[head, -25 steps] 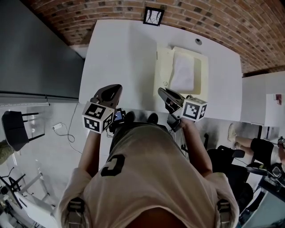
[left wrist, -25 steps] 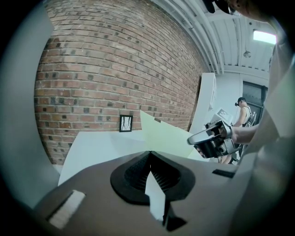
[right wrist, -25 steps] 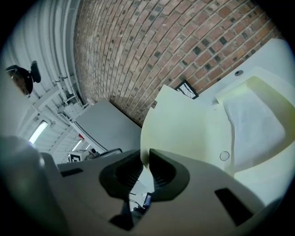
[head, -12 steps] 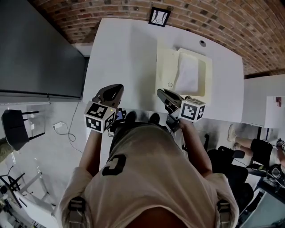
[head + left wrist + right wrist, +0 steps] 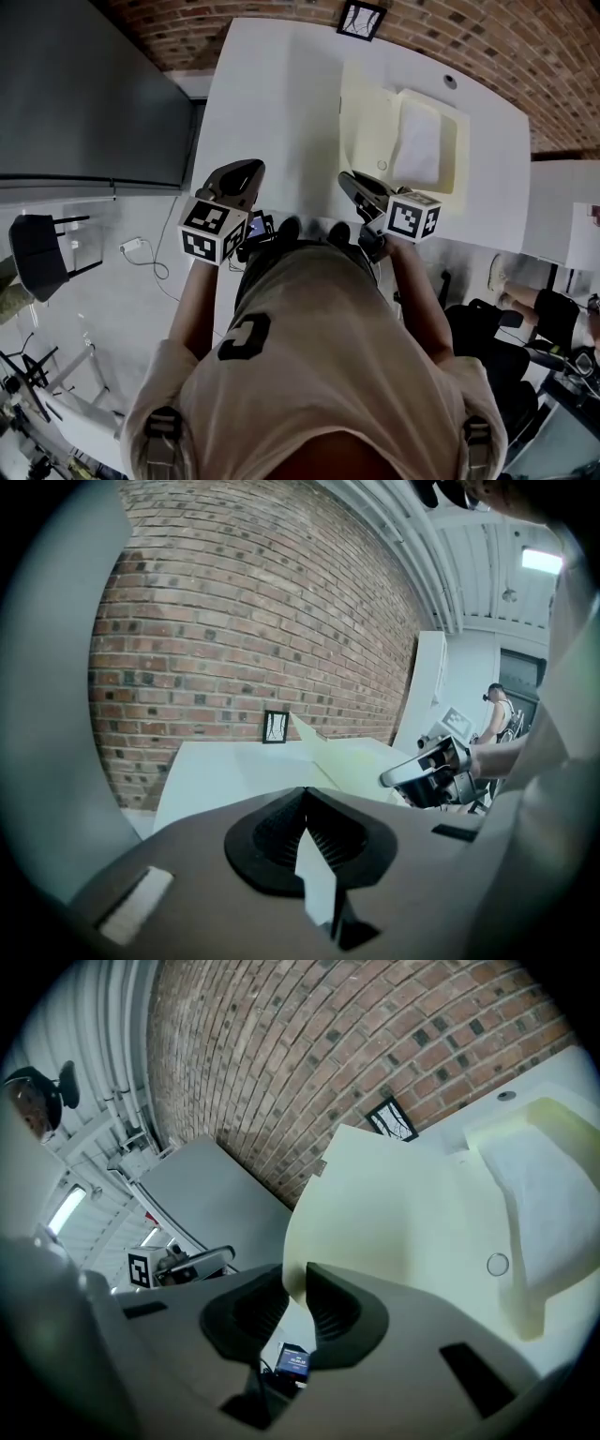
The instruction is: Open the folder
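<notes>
A cream folder lies on the white table with a white sheet inside it. Its cover stands lifted and tilted to the left. My right gripper is at the folder's near left corner. The cover's corner sits between its jaws, which have just been opening and show a gap, so the pads no longer pinch it. Off to the left of the folder, my left gripper hovers over bare table. Its jaws are shut on nothing.
A small black-framed marker stands at the table's far edge against the brick wall. A dark grey cabinet flanks the table's left side. A round hole lies behind the folder. A chair stands on the floor at left.
Both grippers have slid a little to the left relative to the table, the right one staying at the folder cover's corner. The head view itself has shifted.
</notes>
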The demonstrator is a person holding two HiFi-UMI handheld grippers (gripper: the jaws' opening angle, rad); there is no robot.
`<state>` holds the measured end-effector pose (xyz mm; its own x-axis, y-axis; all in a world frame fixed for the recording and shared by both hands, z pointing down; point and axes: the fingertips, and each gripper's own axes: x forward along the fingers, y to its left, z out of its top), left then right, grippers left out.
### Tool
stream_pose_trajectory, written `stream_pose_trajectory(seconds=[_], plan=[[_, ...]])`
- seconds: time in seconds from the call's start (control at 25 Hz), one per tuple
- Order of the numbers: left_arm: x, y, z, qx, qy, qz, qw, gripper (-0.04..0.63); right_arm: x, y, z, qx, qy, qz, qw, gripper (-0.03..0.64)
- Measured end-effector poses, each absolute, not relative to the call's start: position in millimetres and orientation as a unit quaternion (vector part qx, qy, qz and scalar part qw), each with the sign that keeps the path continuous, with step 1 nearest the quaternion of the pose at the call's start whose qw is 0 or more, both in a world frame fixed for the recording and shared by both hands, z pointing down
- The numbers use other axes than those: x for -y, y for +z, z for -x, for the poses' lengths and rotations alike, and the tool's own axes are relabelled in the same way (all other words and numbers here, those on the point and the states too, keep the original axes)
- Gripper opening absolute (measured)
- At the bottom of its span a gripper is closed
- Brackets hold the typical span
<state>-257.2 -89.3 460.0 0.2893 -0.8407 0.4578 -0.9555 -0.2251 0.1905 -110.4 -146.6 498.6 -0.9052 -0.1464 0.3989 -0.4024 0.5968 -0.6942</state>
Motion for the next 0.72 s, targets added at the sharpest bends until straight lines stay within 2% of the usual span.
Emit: stream_pose_trajectory(seconds=[0.72], plan=[[81, 474, 277, 0.587, 0.121, -0.764, 0.238, 0.003, 139, 538, 145, 0.870, 0.436, -0.117, 0.199, 0.052]])
